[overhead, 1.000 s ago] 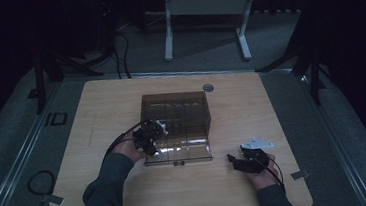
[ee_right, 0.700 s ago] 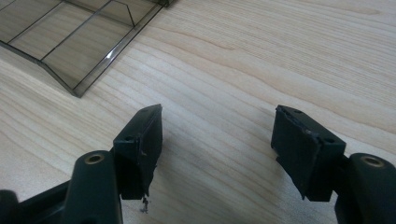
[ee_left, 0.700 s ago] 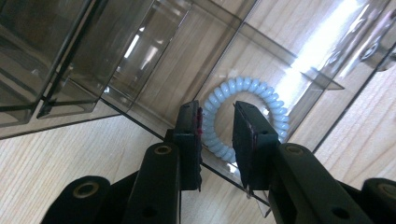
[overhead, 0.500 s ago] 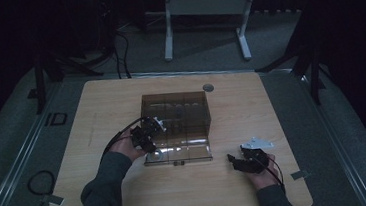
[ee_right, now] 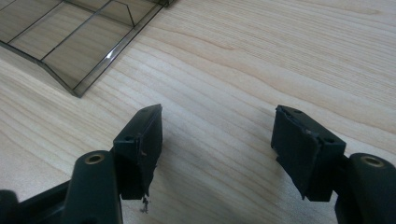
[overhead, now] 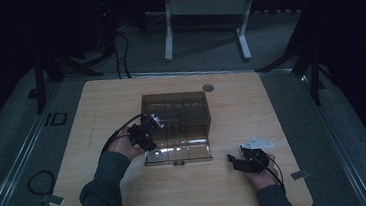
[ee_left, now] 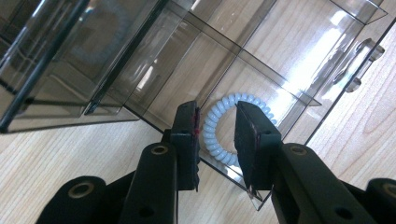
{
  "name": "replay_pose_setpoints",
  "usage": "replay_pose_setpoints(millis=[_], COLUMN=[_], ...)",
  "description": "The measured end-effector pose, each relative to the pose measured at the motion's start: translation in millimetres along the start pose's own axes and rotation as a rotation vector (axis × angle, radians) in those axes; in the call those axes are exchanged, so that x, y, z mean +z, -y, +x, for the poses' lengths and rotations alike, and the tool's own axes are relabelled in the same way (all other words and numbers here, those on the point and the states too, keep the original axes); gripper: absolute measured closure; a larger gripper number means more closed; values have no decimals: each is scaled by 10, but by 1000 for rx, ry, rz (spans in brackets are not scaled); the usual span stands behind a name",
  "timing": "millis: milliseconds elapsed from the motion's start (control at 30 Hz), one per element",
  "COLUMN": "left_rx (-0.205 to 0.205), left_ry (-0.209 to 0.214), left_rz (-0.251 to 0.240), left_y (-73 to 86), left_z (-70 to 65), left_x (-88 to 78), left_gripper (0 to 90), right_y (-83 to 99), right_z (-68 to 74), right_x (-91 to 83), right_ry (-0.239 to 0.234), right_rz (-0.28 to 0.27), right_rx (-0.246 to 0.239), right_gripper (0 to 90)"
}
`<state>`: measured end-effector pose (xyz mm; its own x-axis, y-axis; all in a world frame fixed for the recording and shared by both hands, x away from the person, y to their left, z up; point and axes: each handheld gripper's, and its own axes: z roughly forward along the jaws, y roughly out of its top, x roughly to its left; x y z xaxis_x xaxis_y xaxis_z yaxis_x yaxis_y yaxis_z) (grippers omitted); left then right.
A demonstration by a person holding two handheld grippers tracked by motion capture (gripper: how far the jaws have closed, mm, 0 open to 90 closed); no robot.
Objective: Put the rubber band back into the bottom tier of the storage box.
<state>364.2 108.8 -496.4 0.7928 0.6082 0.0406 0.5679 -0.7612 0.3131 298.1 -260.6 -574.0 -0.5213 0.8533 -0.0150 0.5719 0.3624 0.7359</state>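
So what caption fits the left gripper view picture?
Left tool over a white coiled hair tie lying in the clear box's tray.

Pale blond wood grain across the desk [overhead: 129, 198]. Smoky grey-brown, see-through plastic for the compartment box [overhead: 182, 114] at mid-desk; milky white-blue for the coiled hair tie [ee_left: 219, 128] inside. Matte black on both tongs [ee_left: 215, 135] [ee_right: 217, 140], dark teal-grey sleeves [overhead: 101, 190].

Dim overhead view, bright close-ups
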Motion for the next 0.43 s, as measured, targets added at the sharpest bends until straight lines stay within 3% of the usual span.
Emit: replay_pose_setpoints(millis=[200,267,433], left_rx=[-40,-70,-123], left_ry=[17,32,9], left_rz=[-67,-106,-178], left_y=[93,143,281], left_z=[35,45,95], left_x=[-94,-133,-170], left_gripper=[692,691,685], right_y=[0,0,0], right_z=[0,0,0], right_x=[0,0,0], right_ry=[0,0,0], right_rz=[0,0,0], right_rx=[0,0,0], right_gripper=[335,335,335])
